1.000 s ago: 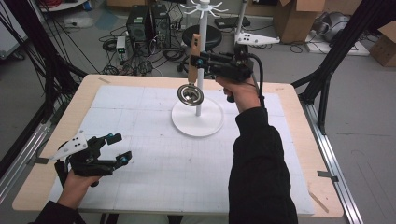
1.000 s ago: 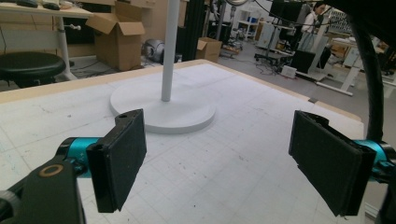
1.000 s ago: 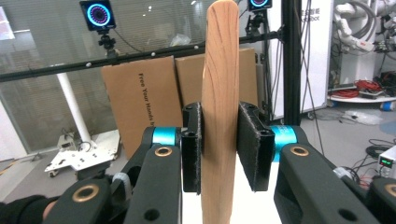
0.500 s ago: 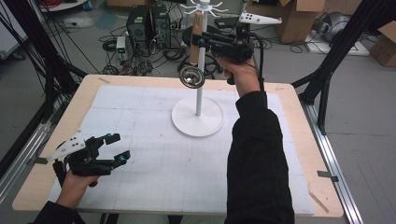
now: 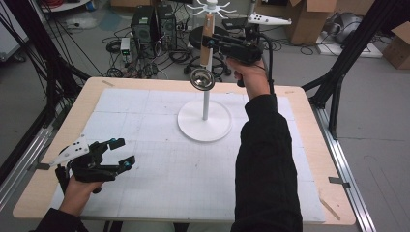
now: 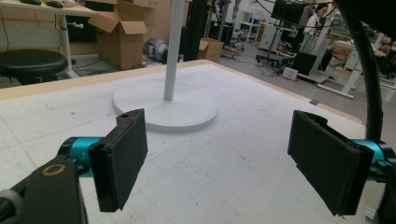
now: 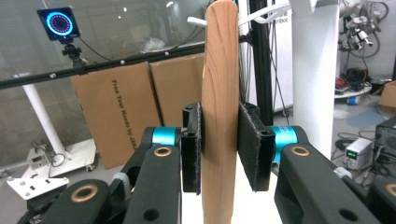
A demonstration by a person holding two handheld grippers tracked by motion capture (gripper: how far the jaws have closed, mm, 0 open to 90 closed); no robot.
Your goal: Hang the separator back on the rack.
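A ladle hangs upright with its wooden handle [image 5: 207, 34] above and its metal bowl [image 5: 202, 79] below. My right gripper [image 5: 209, 43] is shut on the handle, high above the table's far side. It is beside the pole [image 5: 206, 104] of a white stand with a round base [image 5: 204, 126] and hooks [image 5: 211, 7] on top. In the right gripper view the handle [image 7: 219, 70] stands between the pads of my right gripper [image 7: 219, 147], with the stand's pole [image 7: 314, 70] just right of it. My left gripper [image 5: 122, 152] rests open at the table's near left, its pads [image 6: 119, 158] wide apart and facing the stand's base [image 6: 166, 105].
A white grid mat [image 5: 159, 183] covers the wooden table [image 5: 309, 159]. Behind the table, computer cases [image 5: 152, 26], cables and cardboard boxes [image 5: 314, 19] lie on the floor. Black frame posts [image 5: 338, 87] rise at both sides.
My right gripper has lifted the ladle higher and farther back, toward the top of the stand. The left gripper has stayed in place, open.
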